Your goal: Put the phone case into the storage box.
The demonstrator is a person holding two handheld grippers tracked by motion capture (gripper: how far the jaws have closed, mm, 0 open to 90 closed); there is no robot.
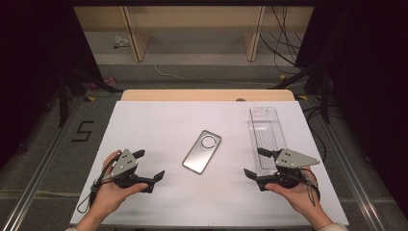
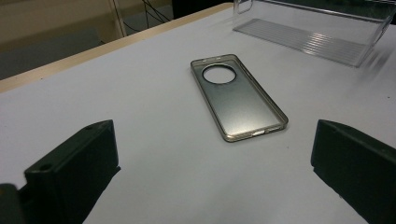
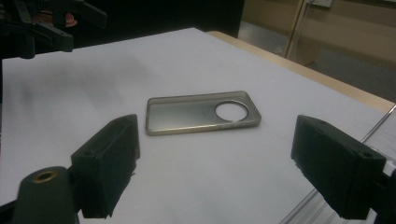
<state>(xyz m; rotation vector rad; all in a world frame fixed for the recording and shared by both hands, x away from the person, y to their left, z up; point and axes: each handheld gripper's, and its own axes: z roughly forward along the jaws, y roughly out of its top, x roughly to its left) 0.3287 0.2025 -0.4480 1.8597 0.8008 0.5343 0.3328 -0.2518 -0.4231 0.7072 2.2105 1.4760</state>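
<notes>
Lying flat mid-table between your two wide-open grippers, left gripper (image 1: pixel 146 169) and right gripper (image 1: pixel 257 163), the phone case (image 1: pixel 202 151) is risking skidding under a jaw toward the clear plastic tray (image 1: pixel 266 137).

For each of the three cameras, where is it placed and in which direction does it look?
High view: above the table, looking down; shows both hands, left gripper, right gripper.
Left gripper view: between its own open jaws, facing the phone case and clear tray.
Right gripper view: between its own open jaws, facing the case.
All views share the case.
</notes>
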